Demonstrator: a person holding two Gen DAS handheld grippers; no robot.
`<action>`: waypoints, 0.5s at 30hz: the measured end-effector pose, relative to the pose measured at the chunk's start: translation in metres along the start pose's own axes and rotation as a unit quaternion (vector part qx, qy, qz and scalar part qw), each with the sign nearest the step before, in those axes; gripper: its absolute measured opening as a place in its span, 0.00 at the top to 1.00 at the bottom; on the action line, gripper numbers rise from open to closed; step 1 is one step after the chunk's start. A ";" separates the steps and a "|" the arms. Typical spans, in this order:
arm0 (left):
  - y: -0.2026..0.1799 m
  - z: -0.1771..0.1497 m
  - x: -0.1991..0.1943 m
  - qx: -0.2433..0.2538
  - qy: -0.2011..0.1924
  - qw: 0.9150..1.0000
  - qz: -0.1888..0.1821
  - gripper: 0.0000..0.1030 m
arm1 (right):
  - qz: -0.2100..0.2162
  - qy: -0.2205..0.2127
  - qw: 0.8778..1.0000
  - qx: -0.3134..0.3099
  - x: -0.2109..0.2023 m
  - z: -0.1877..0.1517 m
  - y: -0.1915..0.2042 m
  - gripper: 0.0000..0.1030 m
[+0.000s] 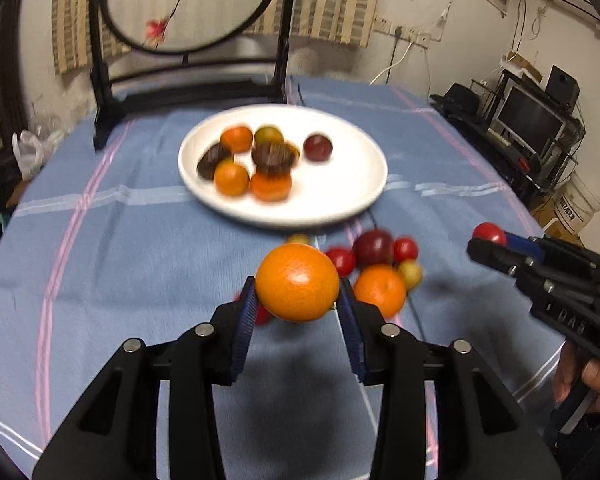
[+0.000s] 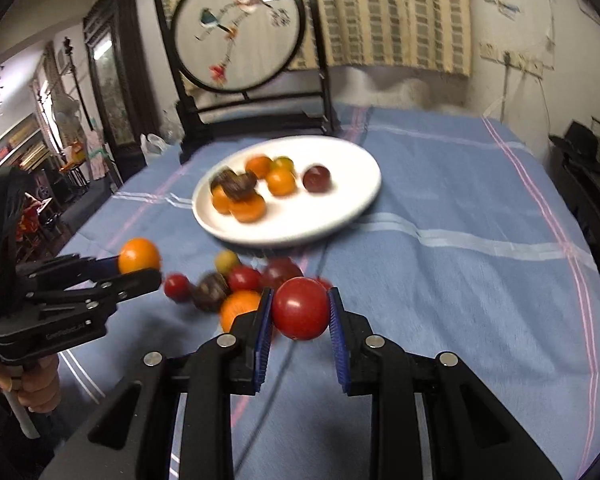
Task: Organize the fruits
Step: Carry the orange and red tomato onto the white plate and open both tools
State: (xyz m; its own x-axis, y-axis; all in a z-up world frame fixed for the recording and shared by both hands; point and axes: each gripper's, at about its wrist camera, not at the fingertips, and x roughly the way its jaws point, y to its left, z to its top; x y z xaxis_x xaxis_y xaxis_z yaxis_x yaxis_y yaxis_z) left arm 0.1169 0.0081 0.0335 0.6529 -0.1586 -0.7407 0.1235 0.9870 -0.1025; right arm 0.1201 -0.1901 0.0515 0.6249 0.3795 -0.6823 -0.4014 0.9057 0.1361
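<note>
My left gripper (image 1: 298, 294) is shut on an orange tangerine (image 1: 297, 282) and holds it above the blue cloth, short of the white plate (image 1: 340, 200). It also shows in the right wrist view (image 2: 140, 268). My right gripper (image 2: 300, 310) is shut on a red tomato (image 2: 300, 308), seen in the left wrist view (image 1: 489, 234) too. The plate (image 2: 340, 208) holds several tangerines, dark fruits and a plum (image 1: 318, 147). A loose pile of tomatoes, a tangerine (image 1: 380, 290) and a plum (image 1: 374, 247) lies on the cloth in front of the plate.
A black-framed round embroidered screen (image 1: 188, 4) stands behind the plate at the table's far edge. A blue striped cloth (image 2: 460, 280) covers the table. A monitor and shelves (image 1: 532, 120) stand off to the right, a white plastic bag (image 1: 28, 152) at the left.
</note>
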 end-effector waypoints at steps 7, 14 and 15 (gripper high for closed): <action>-0.002 0.061 0.022 0.000 0.000 1.000 -0.002 0.62 | 0.009 -0.010 1.000 -0.019 0.027 0.045 0.014 0.74; 0.001 0.112 0.069 -0.001 0.009 1.000 0.018 0.62 | -0.007 0.017 1.000 -0.022 0.081 0.069 0.001 0.74; 0.002 0.116 0.078 -0.001 0.013 1.000 0.019 0.62 | -0.008 0.024 0.999 -0.023 0.091 0.071 -0.002 0.74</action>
State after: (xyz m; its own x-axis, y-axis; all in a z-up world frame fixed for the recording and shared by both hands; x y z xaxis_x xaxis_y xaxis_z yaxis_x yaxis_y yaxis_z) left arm 0.2546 -0.0051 0.0525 0.6375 -0.1194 -0.7611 0.0970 0.9925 -0.0744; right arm 0.2251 -0.1438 0.0405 0.5988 0.3549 -0.7180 -0.4232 0.9013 0.0925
